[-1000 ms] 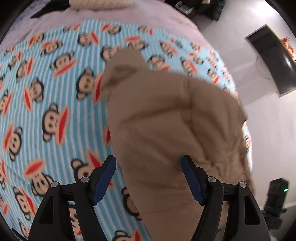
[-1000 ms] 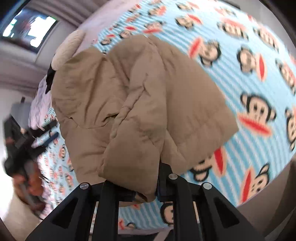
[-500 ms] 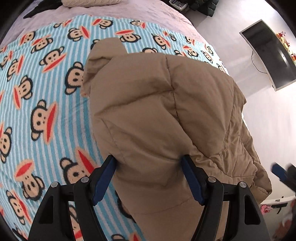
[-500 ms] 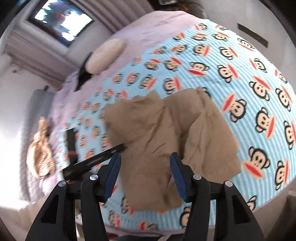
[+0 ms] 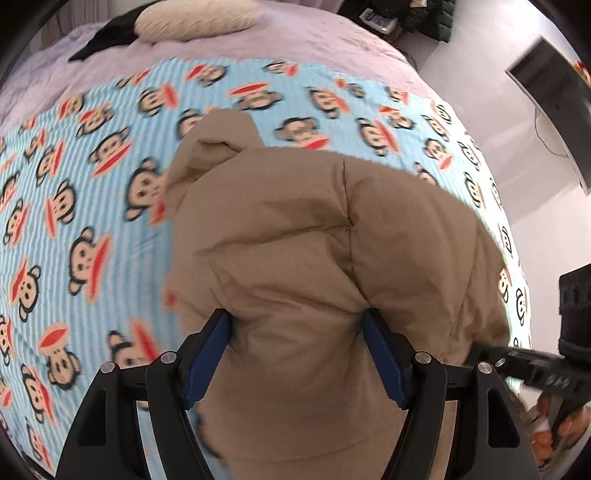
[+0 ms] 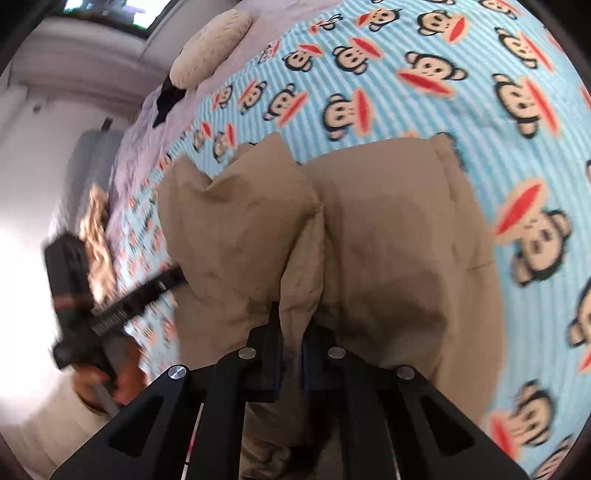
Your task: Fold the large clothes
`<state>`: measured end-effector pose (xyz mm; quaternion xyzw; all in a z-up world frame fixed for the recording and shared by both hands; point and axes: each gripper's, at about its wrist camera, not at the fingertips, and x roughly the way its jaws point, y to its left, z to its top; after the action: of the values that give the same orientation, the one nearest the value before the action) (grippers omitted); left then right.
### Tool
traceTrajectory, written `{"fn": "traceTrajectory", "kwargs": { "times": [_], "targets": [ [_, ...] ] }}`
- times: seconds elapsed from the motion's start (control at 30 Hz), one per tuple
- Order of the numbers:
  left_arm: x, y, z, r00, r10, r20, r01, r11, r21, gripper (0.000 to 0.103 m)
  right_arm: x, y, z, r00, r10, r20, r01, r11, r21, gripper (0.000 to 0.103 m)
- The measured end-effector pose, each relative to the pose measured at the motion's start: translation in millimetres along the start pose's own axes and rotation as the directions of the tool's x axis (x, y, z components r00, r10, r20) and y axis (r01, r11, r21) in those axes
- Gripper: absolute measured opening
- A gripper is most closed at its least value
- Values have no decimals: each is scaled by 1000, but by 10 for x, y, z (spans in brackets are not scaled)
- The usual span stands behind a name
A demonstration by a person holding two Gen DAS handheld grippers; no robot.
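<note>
My right hand-held gripper (image 6: pixel 291 339) is closing on a jacket (image 6: pixel 388 251) fold, my left (image 5: pixel 295 354) clamps its bulky edge, and open blanket (image 5: pixel 92 221) lies beyond.

The tan puffer jacket (image 5: pixel 314 258) is matt, quilted cloth, softly creased. The monkey-print blanket (image 5: pixel 92 184) under it looks like fuzzy fleece. At upper left, the cream pillow (image 5: pixel 195 22) has a nubby knit. The tongs' (image 5: pixel 295 354) arms are matt black plastic with shiny metal screws.
</note>
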<state>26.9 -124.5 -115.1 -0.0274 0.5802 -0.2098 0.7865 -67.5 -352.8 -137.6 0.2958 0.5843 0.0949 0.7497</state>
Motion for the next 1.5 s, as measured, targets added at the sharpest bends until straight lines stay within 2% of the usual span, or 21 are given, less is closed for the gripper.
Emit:
{"fn": "traceTrajectory", "kwargs": {
  "times": [0.13,0.17,0.2,0.27,0.33,0.4,0.5,0.57,0.63,0.67,0.77,0.83,0.97,1.17,1.5],
  "targets": [
    [155,-655,-23,997,74,28,-76,991,112,73,-63,-495,-77,1000,-22,-18,23,999,29,8],
    [193,-740,-28,995,94,33,-98,986,133,73,-76,-642,-104,1000,-13,-17,14,998,61,9],
    [249,-825,-34,992,122,38,-126,979,159,78,-86,-776,-120,1000,1,-16,1,995,104,9],
    [350,-869,-26,988,152,31,-155,975,162,82,-162,-928,-139,999,32,-12,-30,983,179,10],
    [388,-804,4,988,154,17,-155,979,130,82,-314,-911,-152,1000,4,-1,-4,984,176,11],
    [391,-731,31,989,146,3,-146,983,112,82,-584,-710,-209,999,-18,34,15,996,85,11],
    [276,-691,123,991,136,1,-135,987,91,82,-888,-368,-358,998,47,41,-46,998,-39,11],
    [103,-681,228,993,98,64,-103,992,77,82,-942,-188,-455,997,77,4,-76,993,-89,11],
    [14,-697,366,989,69,132,-81,993,84,82,-894,-56,-569,995,93,-48,-98,986,-134,11],
    [47,-700,414,988,75,132,-87,992,89,82,-820,8,-639,994,72,-79,-84,983,-165,11],
    [381,-700,539,992,107,68,-114,988,107,82,-522,19,-812,986,-132,-105,101,960,-260,11],
    [588,-718,527,991,121,57,-127,985,121,82,-365,-160,-865,979,-177,-100,147,956,-254,9],
    [807,-860,517,989,132,69,-141,977,157,82,-130,-491,-901,980,-187,-74,167,961,-222,3],
    [925,-901,517,987,141,70,-151,975,162,82,24,-681,-898,983,-167,-71,151,970,-191,1],
    [356,-814,423,986,156,53,-162,974,155,83,204,-471,-738,973,-199,-113,178,968,-177,2]
  ]
}}
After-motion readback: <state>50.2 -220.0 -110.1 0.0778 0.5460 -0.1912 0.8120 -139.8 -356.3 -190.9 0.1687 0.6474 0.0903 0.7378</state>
